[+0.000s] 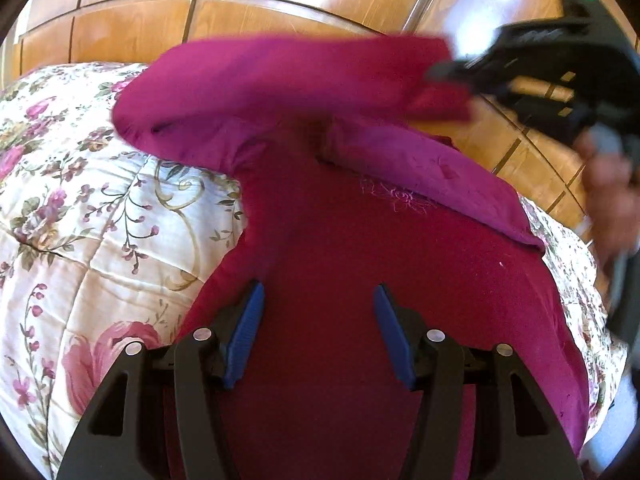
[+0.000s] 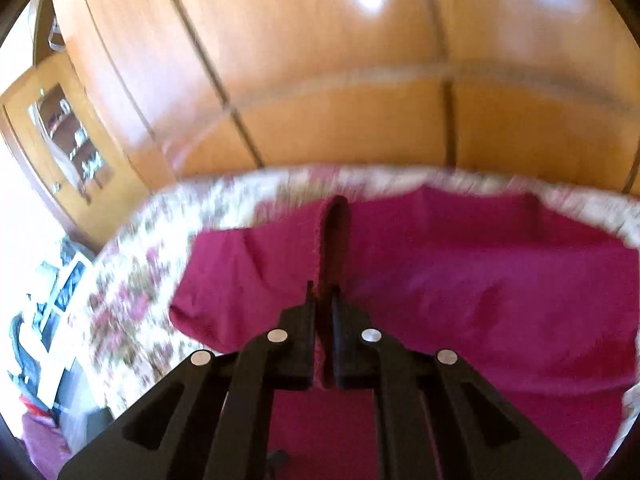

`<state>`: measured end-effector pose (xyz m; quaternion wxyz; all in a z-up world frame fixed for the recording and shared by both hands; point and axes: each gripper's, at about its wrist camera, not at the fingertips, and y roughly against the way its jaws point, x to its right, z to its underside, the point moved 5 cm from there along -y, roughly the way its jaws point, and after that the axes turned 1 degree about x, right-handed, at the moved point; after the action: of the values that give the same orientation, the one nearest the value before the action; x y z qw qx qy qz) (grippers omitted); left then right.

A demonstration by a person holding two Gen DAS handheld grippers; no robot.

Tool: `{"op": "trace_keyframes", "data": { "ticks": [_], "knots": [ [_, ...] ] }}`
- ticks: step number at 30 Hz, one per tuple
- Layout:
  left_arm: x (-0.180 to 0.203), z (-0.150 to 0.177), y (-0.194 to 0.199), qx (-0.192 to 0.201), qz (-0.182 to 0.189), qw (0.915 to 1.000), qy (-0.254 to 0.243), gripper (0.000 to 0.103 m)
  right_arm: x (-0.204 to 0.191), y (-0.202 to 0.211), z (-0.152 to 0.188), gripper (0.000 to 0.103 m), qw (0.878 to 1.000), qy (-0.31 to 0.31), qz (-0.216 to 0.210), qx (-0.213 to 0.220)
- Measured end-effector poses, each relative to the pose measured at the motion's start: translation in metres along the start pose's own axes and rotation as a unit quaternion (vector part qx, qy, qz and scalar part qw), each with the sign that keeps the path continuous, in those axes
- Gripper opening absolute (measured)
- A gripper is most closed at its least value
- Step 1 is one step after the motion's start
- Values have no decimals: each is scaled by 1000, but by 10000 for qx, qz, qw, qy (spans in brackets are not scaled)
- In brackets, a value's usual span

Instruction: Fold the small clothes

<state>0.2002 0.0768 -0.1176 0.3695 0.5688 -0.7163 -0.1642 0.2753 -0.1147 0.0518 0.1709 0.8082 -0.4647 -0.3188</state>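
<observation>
A magenta garment [image 1: 340, 248] lies on a floral quilt [image 1: 80, 208]. My left gripper [image 1: 319, 292] is open, its blue pads [image 1: 248, 328] spread just above the garment's near part, holding nothing. My right gripper [image 1: 448, 68] shows at the upper right of the left wrist view, shut on an edge of the garment and lifting a long part of it [image 1: 280, 80] above the quilt. In the right wrist view the right gripper [image 2: 323, 300] is shut on a thin fold of the garment [image 2: 334, 232], and the rest of the cloth [image 2: 480, 280] spreads below it.
Glossy wooden wardrobe panels [image 1: 280, 4] stand behind the bed. The quilt [image 2: 132, 280] extends to the left. A wooden cabinet with glass [image 2: 64, 136] and clutter on the floor [image 2: 44, 320] are at the far left of the right wrist view.
</observation>
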Motion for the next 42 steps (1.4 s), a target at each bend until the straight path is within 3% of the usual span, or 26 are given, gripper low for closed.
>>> {"op": "trace_keyframes", "data": {
  "ticks": [3, 6, 12, 20, 23, 25, 27, 30, 33, 36, 40, 42],
  "knots": [
    [0, 0, 1, -6, -26, 10000, -23, 58, 32, 28, -23, 6, 9988, -192, 266, 355],
    [0, 1, 2, -12, -40, 10000, -35, 58, 82, 45, -28, 6, 9954, -541, 666, 437],
    [8, -1, -1, -47, -90, 9999, -129, 61, 185, 50, 7, 6, 9803, -1333, 1455, 106],
    [12, -2, -4, -87, -170, 9996, -191, 61, 250, 37, 66, 6, 9617, -1889, 1947, -384],
    [16, -6, -4, -224, -264, 9991, -249, 61, 251, 38, 68, 6, 9616, -1927, 1919, -363],
    [20, -14, 1, -307, -314, 9985, -321, 61, 244, 47, 64, 15, 9627, -1844, 1951, -330],
    [24, -30, 13, -56, -217, 9993, -303, 61, 243, 59, 57, 36, 9636, -1652, 2095, -147],
    [27, -64, 18, 229, -32, 9996, -170, 61, 222, 80, 46, 48, 9680, -1346, 2102, 246],
    [26, -91, 9, 352, 26, 9994, 11, 61, 194, 77, 35, 52, 9756, -960, 1942, 368],
    [29, -119, -8, 449, 27, 9990, 71, 60, 174, 56, 35, 54, 9792, -547, 1944, 219],
    [31, -150, -35, 375, 21, 9993, 54, 56, 178, 18, 42, 55, 9750, -334, 2196, -57],
    [28, -160, -51, 290, 22, 9995, 127, 56, 189, 7, 49, 60, 9678, -332, 2491, -126]
  ]
}}
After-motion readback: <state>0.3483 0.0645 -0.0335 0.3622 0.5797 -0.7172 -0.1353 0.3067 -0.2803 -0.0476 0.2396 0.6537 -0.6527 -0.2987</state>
